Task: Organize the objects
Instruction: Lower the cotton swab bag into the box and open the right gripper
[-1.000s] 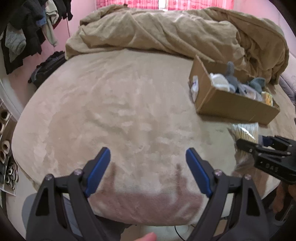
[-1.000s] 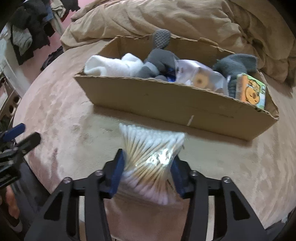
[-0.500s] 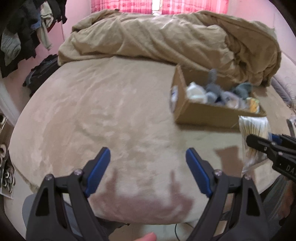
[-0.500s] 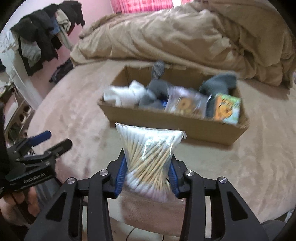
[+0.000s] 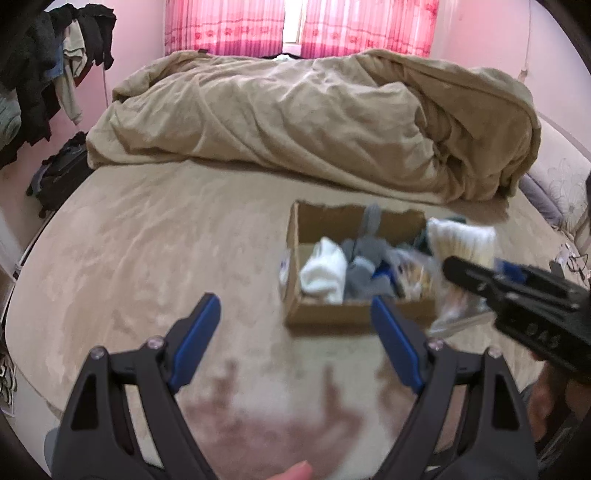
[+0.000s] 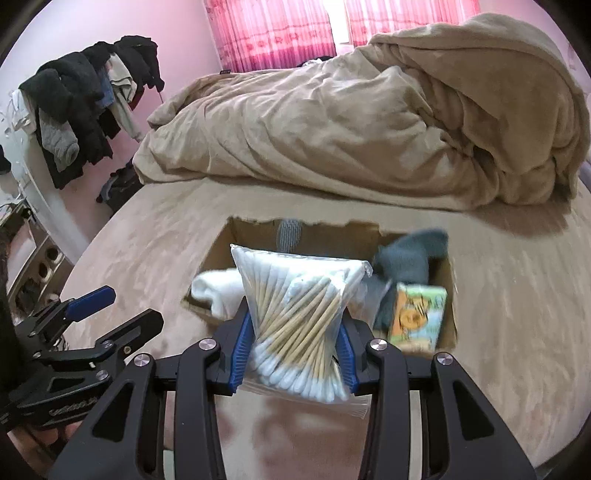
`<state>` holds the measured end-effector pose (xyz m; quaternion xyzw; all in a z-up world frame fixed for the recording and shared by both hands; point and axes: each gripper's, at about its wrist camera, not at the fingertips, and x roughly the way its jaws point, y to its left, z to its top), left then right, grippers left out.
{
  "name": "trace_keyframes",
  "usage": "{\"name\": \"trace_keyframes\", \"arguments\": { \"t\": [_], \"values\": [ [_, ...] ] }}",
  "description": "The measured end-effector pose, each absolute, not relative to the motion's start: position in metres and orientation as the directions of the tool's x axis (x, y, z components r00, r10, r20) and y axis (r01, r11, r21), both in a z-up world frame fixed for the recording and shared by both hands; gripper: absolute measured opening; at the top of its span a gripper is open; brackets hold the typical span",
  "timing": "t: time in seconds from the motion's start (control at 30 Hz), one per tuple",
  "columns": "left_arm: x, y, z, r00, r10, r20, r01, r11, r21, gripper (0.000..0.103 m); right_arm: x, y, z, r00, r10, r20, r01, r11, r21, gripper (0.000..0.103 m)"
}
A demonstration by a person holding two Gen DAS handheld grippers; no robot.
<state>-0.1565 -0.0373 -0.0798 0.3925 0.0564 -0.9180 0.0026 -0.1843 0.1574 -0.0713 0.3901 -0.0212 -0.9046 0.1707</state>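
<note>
My right gripper is shut on a clear bag of cotton swabs and holds it in the air at the near edge of an open cardboard box. The box lies on the bed and holds white socks, grey socks and a small colourful packet. In the left wrist view the box sits ahead, with the swab bag and the right gripper at its right end. My left gripper is open and empty, above the bed short of the box.
A bunched tan duvet fills the back of the bed. Dark clothes hang on a rack at the left. A black bag lies on the floor by the bed's left edge. Pink curtains cover the window.
Both grippers have risen and moved toward the box. The swab bag has gone from in front of the box to above its near edge.
</note>
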Motion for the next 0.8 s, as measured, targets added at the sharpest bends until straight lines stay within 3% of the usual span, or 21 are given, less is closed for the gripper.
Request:
{"name": "trace_keyframes", "arguments": {
  "t": [0.8],
  "values": [
    [-0.215,-0.082,-0.128,-0.636,0.012,-0.771,0.108,-0.989,-0.105,0.085,-0.259,0.106,-0.135,-0.569,-0.321,-0.757,0.324,-0.934,0.152,0.045]
  ]
}}
